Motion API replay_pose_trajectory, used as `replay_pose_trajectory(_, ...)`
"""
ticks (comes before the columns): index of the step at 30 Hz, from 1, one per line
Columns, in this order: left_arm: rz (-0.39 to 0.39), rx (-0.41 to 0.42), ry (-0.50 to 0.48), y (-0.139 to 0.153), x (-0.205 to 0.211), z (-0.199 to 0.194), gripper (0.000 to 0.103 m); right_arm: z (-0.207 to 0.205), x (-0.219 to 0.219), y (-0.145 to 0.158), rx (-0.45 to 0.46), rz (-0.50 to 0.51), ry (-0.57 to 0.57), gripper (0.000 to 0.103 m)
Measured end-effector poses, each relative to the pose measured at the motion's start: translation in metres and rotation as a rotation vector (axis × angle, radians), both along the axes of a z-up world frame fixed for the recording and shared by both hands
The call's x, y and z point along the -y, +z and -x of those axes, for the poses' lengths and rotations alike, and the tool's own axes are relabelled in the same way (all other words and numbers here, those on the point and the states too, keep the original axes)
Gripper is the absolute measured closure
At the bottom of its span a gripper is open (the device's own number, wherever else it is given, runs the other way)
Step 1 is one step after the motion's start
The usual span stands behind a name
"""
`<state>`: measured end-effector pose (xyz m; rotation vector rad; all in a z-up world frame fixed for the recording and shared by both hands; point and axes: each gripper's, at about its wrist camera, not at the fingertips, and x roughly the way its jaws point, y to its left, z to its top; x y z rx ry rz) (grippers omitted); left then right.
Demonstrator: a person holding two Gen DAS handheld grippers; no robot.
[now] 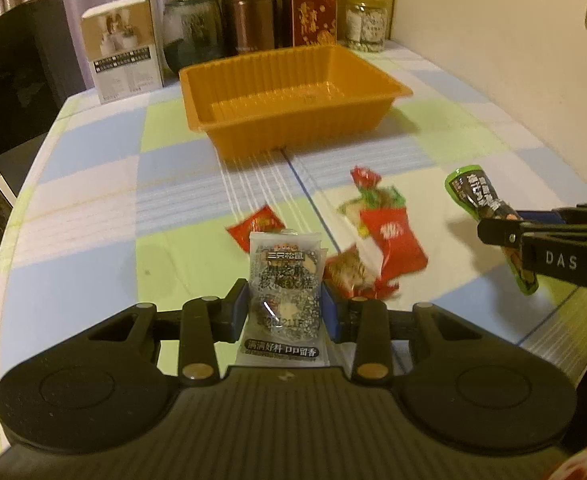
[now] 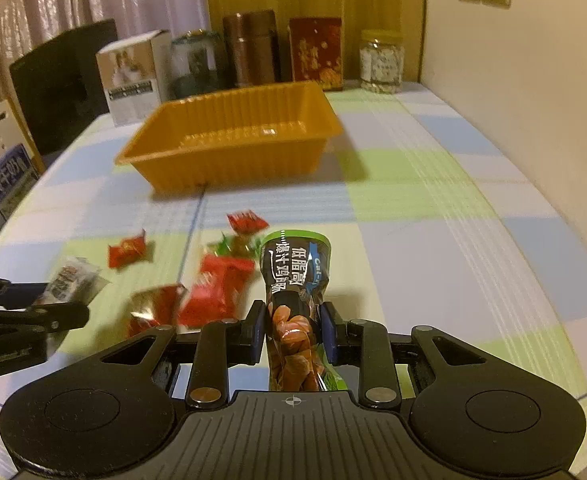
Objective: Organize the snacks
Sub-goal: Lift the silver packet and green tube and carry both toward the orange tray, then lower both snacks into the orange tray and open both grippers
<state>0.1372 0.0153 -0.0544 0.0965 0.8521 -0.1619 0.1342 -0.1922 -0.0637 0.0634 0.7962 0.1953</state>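
Left gripper [image 1: 284,312] pinches a crinkly grey-white sachet [image 1: 284,280] btwn blue pads; right gripper [image 2: 293,332] clamps a glossy green-black tube pack [image 2: 293,276], both clear of the checked cloth [image 1: 93,184]. Red foil snacks [image 1: 393,240] lie scattered just beyond; ribbed orange plastic tray [image 1: 253,136] sits farther back w/ bare cloth btwn.

The lower end of the grey-white packet [image 1: 283,296] is hidden behind the left gripper [image 1: 284,312] body, and the bottom of the green sausage pack [image 2: 293,304] is hidden behind the right gripper [image 2: 292,328] body. Ahead and to the left of the right gripper, the loose red wrappers [image 2: 217,294] are smeared by blur, their print unreadable. In the left wrist view the right gripper is cut off by the right edge. The contents of the far jar [image 1: 366,24] are too small to tell.
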Motion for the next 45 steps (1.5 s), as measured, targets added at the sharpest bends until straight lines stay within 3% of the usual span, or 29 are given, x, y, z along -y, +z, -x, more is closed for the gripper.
replay_pose_trajectory(10, 0.020, 0.044, 0.025, 0.033, 0.004, -0.015, 0.069, -0.016, -0.002, 0.034, 0.044, -0.032, 0.021, 0.074)
replay_pose_trajectory(23, 0.030, 0.060, 0.023, 0.045, 0.004, -0.040, 0.069, -0.037, -0.006, 0.051, 0.069, -0.039, 0.033, 0.074)
replay_pose_trajectory(45, 0.074, 0.089, 0.063, 0.064, 0.000, -0.140, 0.069, -0.147, -0.015, 0.064, 0.062, -0.076, 0.069, 0.074)
